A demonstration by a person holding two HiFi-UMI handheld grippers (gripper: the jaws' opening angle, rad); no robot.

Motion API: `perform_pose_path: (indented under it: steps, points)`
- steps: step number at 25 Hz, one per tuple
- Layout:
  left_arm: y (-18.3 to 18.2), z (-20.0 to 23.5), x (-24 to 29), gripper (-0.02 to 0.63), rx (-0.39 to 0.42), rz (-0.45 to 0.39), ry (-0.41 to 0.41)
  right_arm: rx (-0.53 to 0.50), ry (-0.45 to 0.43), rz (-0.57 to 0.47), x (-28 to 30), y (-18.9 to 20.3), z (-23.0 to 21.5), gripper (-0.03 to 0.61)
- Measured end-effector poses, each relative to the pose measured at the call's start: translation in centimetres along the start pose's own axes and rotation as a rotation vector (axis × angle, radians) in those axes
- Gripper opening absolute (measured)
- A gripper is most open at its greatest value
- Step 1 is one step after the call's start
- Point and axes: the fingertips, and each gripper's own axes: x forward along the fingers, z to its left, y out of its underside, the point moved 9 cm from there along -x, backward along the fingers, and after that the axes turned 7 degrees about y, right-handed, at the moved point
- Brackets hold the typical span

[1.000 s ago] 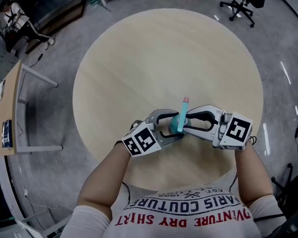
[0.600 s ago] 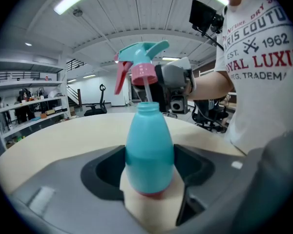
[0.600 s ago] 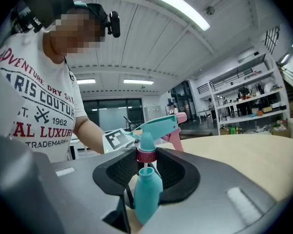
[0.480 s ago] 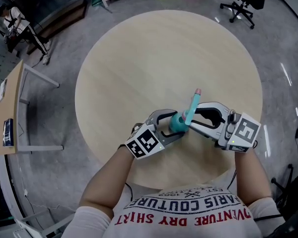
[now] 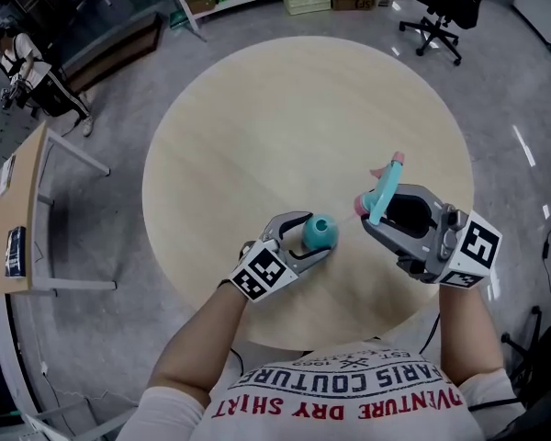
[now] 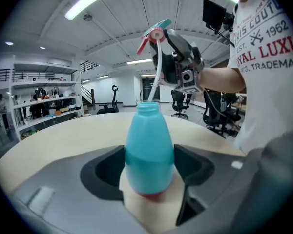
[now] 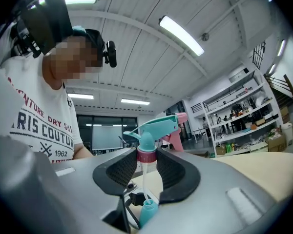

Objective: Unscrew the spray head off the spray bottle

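Plastic all round here, light stuff by the look of it: my left gripper [image 5: 314,237] has its jaws set wide round the belly of the spray bottle [image 6: 149,150], pads pressing both flanks, and it stands upright on the pale round table [image 5: 257,108], near my edge, neck open at the top. My right gripper [image 7: 146,160] pinches the spray head [image 5: 386,186] by its pink ribbed collar, held up in the air, apart from the bottle and off to its right. A thin white dip tube [image 7: 142,184] hangs below the collar, clear of the neck, so I judge the unscrewing done. The bottle is smooth, teal and egg-shaped with a pinkish foot; that glossy curve could slip upward out of the pads, so the widest part is the place to hold. I can't tell how full it is through the opaque wall. The head is teal with a pink trigger and nozzle, stiff but awkwardly shaped; the collar is the sound grip, and the tube looks bendy, best kept off everything
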Motion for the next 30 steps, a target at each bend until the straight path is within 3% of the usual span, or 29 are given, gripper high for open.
perform_pose_path:
  steps: [6, 9, 15, 22, 28, 29, 30]
  points:
    - [1.0, 0.7, -1.7, 0.310, -0.011, -0.054, -0.038, 0.030, 0.078, -0.020, -0.2, -0.4, 0.7, 0.129]
    - [0.2, 0.5, -1.9, 0.325, -0.019, -0.080, -0.052, 0.047, 0.136, 0.023, -1.5, -0.2, 0.3, 0.129]
    - [-1.3, -1.3, -1.8, 0.328, 0.013, -0.070, -0.096, -0.004, 0.321, 0.267, -4.9, 1.0, -1.6, 0.129]
    - [-3.6, -2.7, -6.8, 0.321, 0.008, -0.218, -0.233, 0.038, 0.363, 0.677, -4.5, 5.5, -3.8, 0.128]
    - [-3.6, -4.1, -9.4, 0.266, -0.078, -0.309, -0.300, 0.058, 0.400, 0.868, -1.3, 10.2, -5.0, 0.129]
    - [-3.3, -4.2, -9.3, 0.246, -0.092, -0.302, -0.302, 0.064, 0.406, 0.885, -0.9, 11.0, -5.2, 0.129]
    - [-2.9, -4.4, -9.2, 0.163, -0.106, -0.292, -0.302, 0.068, 0.411, 0.903, -0.5, 11.8, -5.4, 0.129]
